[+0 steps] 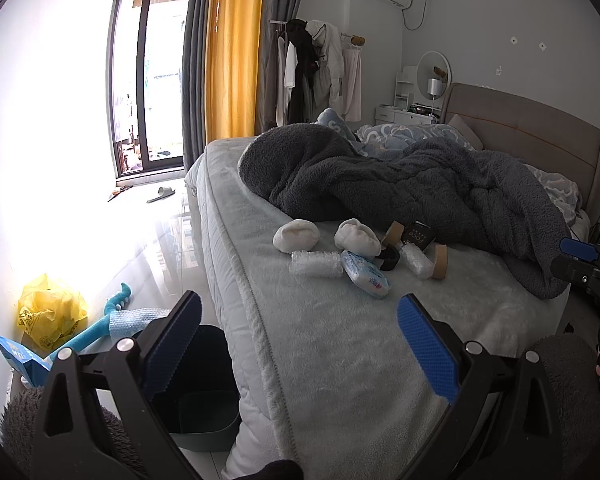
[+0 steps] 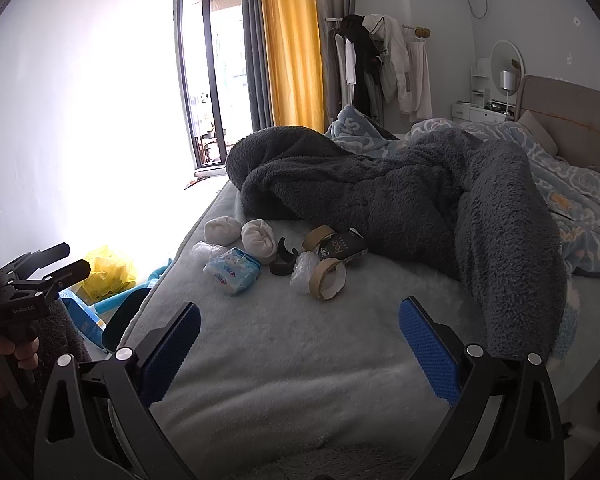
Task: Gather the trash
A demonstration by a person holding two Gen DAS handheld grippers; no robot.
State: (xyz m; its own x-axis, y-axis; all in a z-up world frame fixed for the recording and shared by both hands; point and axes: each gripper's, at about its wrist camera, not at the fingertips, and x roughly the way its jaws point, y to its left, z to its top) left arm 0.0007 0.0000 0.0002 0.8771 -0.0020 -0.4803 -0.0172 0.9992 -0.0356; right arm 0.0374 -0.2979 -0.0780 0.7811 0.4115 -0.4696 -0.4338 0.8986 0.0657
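Observation:
A cluster of trash lies on the bed near the grey blanket. It holds a blue tissue pack (image 1: 365, 274) (image 2: 232, 270), bubble wrap (image 1: 315, 264) (image 2: 304, 270), brown tape rolls (image 1: 439, 261) (image 2: 327, 279), a black box (image 1: 419, 235) (image 2: 342, 249) and a black tape roll (image 1: 389, 259) (image 2: 282, 266). Two white sock balls (image 1: 297, 235) (image 2: 259, 240) lie beside them. A dark bin (image 1: 196, 384) stands on the floor at the bed's corner. My left gripper (image 1: 299, 344) hovers open over the bed edge and bin. My right gripper (image 2: 300, 348) is open above the bedspread, short of the cluster.
A rumpled grey blanket (image 2: 400, 184) covers the bed's far half. On the floor left of the bed lie a yellow bag (image 1: 50, 312), a blue toy (image 1: 100, 328) and a blue pack (image 1: 20, 356). A clothes rack (image 2: 380, 68) stands behind the bed.

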